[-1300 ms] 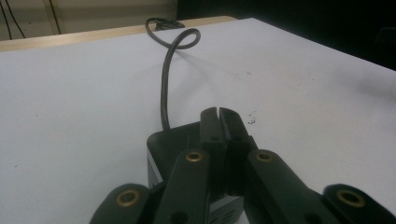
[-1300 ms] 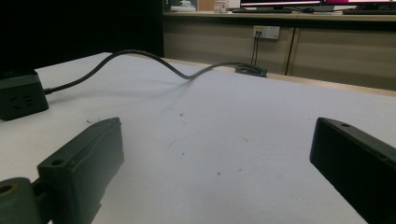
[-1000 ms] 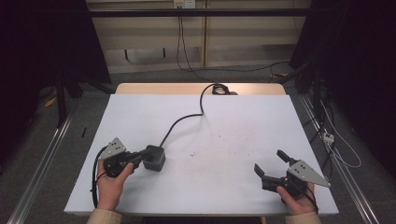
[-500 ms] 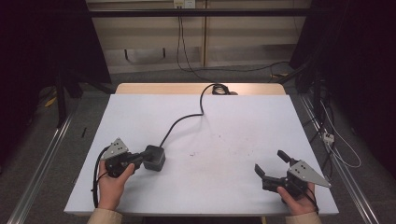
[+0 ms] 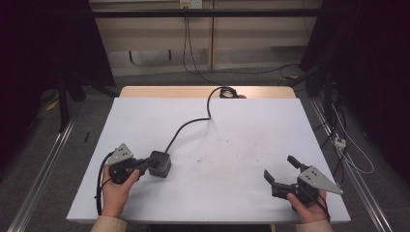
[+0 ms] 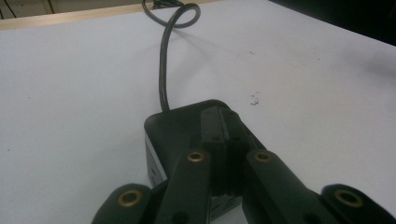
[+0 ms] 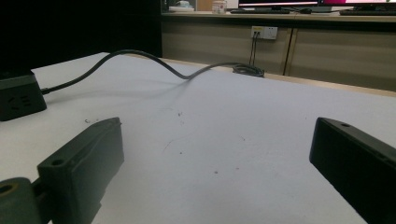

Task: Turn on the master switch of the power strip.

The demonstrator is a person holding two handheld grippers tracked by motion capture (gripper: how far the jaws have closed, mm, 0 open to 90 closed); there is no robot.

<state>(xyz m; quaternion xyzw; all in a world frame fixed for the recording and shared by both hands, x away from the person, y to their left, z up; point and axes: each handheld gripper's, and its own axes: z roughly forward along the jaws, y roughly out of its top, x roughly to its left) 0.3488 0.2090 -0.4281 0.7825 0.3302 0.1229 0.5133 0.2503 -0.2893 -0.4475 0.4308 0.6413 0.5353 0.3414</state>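
A black cube-shaped power socket [image 5: 160, 165] lies on the white table [image 5: 232, 140] at the front left, and its black cable [image 5: 192, 123] runs to the far edge. My left gripper [image 5: 145, 164] is shut, with its jaws pressed together and their tips over the top of the socket [image 6: 182, 122]. Nothing shows between the jaws of the left gripper [image 6: 224, 116]. My right gripper [image 5: 279, 167] is held open low over the front right of the table, with bare tabletop between its jaws. From the right gripper [image 7: 217, 135] the socket [image 7: 18, 95] shows far off to the left.
The cable [image 7: 140, 58] coils at the table's far wooden edge [image 5: 208, 92]. Small dark specks [image 5: 227, 154] mark the middle of the tabletop. A wall outlet [image 7: 264, 31] and cabinets stand beyond the table, and metal rails [image 5: 38, 169] run along both sides.
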